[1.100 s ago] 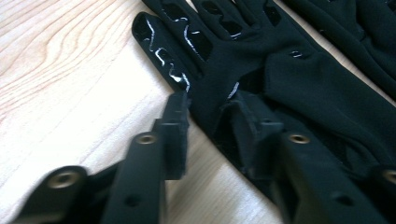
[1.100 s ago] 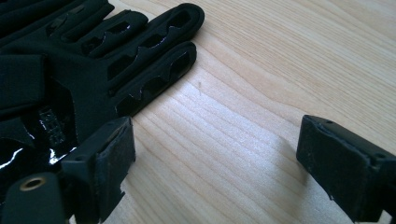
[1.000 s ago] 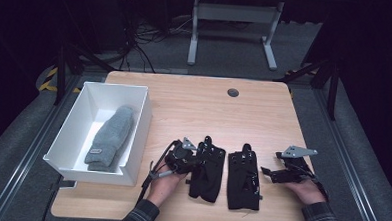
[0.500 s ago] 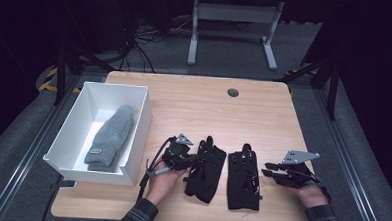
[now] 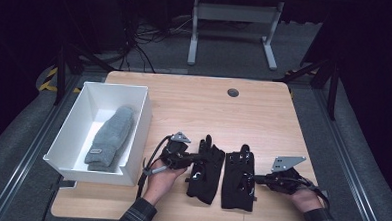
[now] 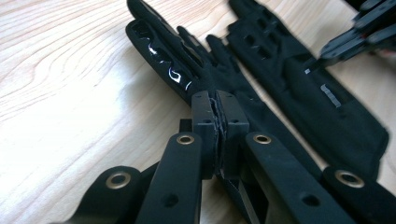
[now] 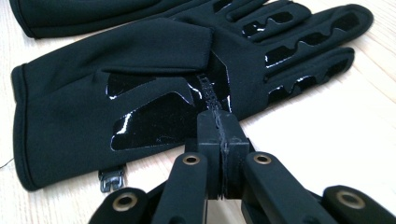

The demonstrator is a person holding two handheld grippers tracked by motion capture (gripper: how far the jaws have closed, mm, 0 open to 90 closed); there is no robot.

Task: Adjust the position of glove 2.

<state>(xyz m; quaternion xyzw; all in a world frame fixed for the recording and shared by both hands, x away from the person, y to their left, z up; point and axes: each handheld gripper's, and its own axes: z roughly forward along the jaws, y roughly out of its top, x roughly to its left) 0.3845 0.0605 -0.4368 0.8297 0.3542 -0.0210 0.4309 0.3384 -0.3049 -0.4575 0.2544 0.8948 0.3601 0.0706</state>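
**Two black gloves on the table, one gripper closed at each**

- Left gripper [image 5: 194, 160]: fingers [image 6: 205, 126] pressed together, with a fold of the left glove [image 5: 205, 170] pinched at its outer edge, as the left gripper view shows. The jaws have just closed.
- Right gripper [image 5: 259, 179]: fingers [image 7: 233, 140] likewise shut, nipping the near edge of the right glove [image 5: 239, 176] by its palm; these jaws, too, have just closed.
- Gloves: both flat on the table [image 5: 194, 103], side by side, fingertips pointing away from the person, shiny grip patches upward on the right one.
- Hands: left hand [image 5: 162, 178] palm-up under its gripper, which points level toward the right; right hand [image 5: 300, 195] low on the table, its gripper pointing level toward the left. Both forearms come in from the near edge.
- White bin [image 5: 138, 133]: at the table's left, holding a grey knitted pair [image 5: 111, 142].
- Progress, as judged: grey pair stored; black gloves gripped but not lifted, so pairing up and moving them to the bin remains.
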